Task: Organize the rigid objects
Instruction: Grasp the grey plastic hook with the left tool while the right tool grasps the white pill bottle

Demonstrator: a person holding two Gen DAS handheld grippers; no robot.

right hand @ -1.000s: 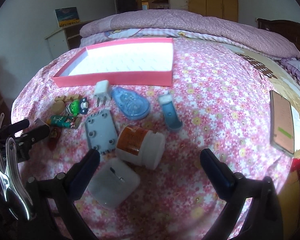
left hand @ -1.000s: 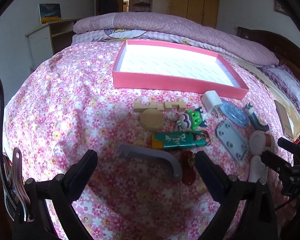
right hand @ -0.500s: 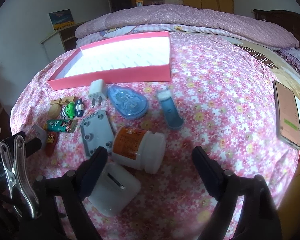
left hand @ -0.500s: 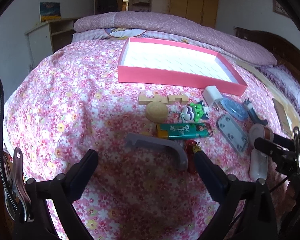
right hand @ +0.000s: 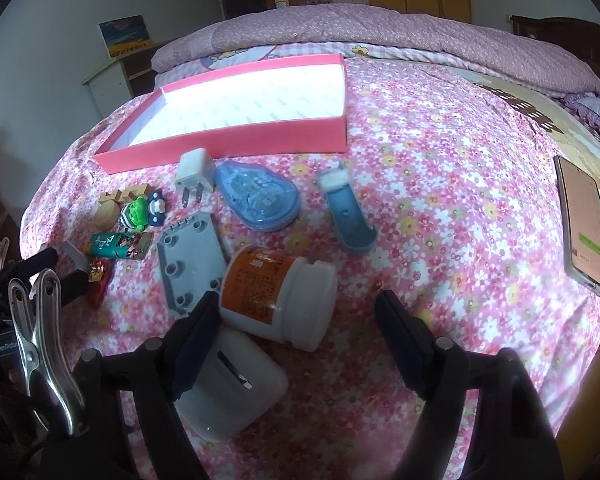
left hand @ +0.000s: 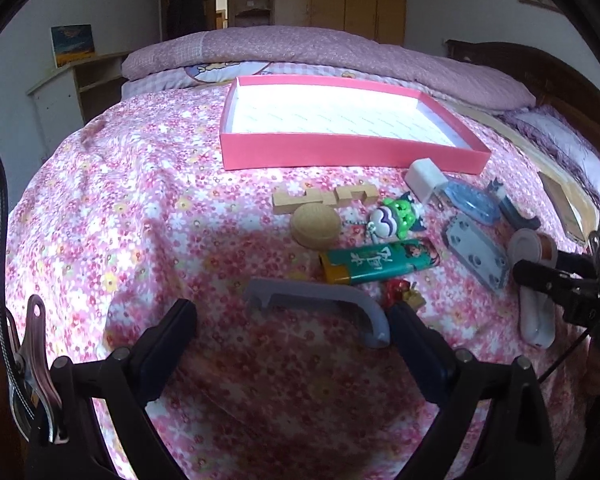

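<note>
The right gripper, jaws closing, straddles the white pill bottle: light, stiff, slick plastic that rolls; best pinched across its labelled body

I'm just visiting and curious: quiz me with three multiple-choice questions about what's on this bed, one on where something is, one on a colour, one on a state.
1. Where does the white plug adapter lie?
A. inside the tray
B. on the bedspread just in front of the tray
C. on the phone

2. What colour are the walls of the tray?
A. pink
B. green
C. black

3. How does the white bottle with the orange label stand?
A. upright with its cap off
B. lying on its side with its cap on
C. lifted clear of the bed

Answers:
1 B, it rests on the flowered cover beside the tray's near wall.
2 A, the rim is pink round a white floor.
3 B, it lies flat on the bedspread, cap toward the right gripper, whose jaws are closing, with only the bottle's near edge between them.
</note>
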